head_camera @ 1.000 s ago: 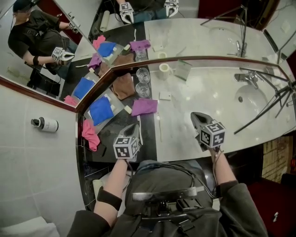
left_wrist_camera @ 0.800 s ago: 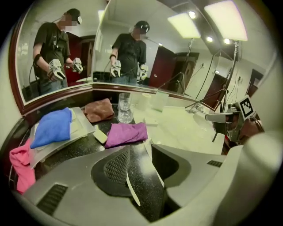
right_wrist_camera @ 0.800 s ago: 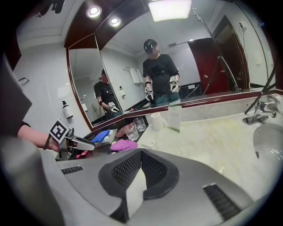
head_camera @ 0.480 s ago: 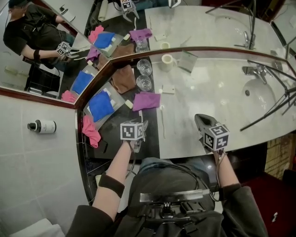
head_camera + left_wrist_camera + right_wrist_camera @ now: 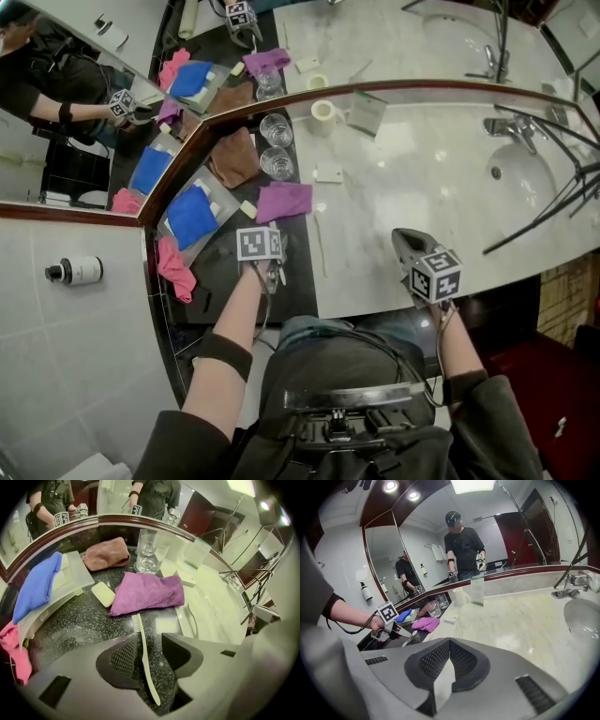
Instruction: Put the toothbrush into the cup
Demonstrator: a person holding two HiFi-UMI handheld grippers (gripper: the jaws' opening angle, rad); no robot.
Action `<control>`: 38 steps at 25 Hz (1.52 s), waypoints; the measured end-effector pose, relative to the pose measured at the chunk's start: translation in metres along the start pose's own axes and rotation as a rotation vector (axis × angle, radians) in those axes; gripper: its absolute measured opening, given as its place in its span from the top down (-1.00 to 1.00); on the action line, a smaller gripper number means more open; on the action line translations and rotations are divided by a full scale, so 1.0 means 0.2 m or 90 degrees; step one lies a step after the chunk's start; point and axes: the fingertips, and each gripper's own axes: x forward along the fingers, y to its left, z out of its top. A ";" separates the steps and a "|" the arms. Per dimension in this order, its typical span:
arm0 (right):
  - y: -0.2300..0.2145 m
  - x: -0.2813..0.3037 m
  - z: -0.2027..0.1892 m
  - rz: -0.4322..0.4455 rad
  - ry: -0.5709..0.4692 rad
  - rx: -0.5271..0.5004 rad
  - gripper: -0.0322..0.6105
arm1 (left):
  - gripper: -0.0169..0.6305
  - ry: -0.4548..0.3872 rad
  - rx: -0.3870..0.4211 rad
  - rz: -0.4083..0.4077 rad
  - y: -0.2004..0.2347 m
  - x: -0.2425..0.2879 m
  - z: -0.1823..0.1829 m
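**Left gripper lowered astride the toothbrush**

Since the earlier head views, the left gripper has dropped toward the dark granite stretch of the worktop and tipped steeply nose-down. Its jaws have swung wide and have just been closing a little. They stand apart, with the toothbrush lying flat between them and neither pad pressing on it.

The brush's long axis runs from the worktop's front edge toward the mirror edge, roughly along the gripper's own line. The jaws therefore close across the handle. The bristle head points away from the person and stops just short of the purple cloth. The handle end lies deep in the jaw gap, closer to the left-hand pad in this view.

The glass cup stands upright beyond the cloth, near the mirror edge, in line with the brush.

The right gripper has its jaws together on nothing. It hangs over the pale marble near the front edge, well apart from the brush, so the left hand is the nearer one.
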 end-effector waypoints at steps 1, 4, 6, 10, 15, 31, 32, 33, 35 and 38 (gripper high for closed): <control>-0.01 -0.01 0.00 -0.003 0.000 0.002 0.84 | 0.43 0.006 -0.001 0.004 0.01 0.01 -0.01; -0.04 -0.02 -0.01 -0.010 0.003 0.004 0.84 | 0.45 0.023 -0.007 0.014 0.02 0.05 -0.04; -0.06 -0.02 -0.02 -0.014 0.007 0.003 0.84 | 0.53 0.026 -0.007 0.034 0.04 0.06 -0.05; -0.08 -0.03 -0.04 -0.018 0.013 0.012 0.84 | 0.77 0.020 -0.003 0.058 0.07 0.05 -0.05; -0.08 -0.02 -0.05 -0.015 0.017 0.019 0.84 | 0.89 0.011 0.004 0.060 0.05 0.06 -0.05; 0.01 0.00 -0.01 0.016 0.013 0.007 0.84 | 0.89 -0.255 0.065 0.006 -0.04 -0.29 0.11; 0.02 0.01 0.00 0.021 0.011 0.005 0.84 | 0.89 -0.282 0.070 -0.002 -0.06 -0.33 0.12; 0.04 0.01 0.00 0.025 0.010 0.002 0.84 | 0.89 -0.308 0.074 -0.006 -0.06 -0.38 0.12; 0.07 0.03 0.02 0.034 0.008 -0.004 0.84 | 0.89 -0.356 0.082 -0.006 -0.05 -0.47 0.14; 0.11 0.06 0.03 0.042 0.011 -0.010 0.84 | 0.89 -0.421 0.098 -0.004 -0.05 -0.60 0.15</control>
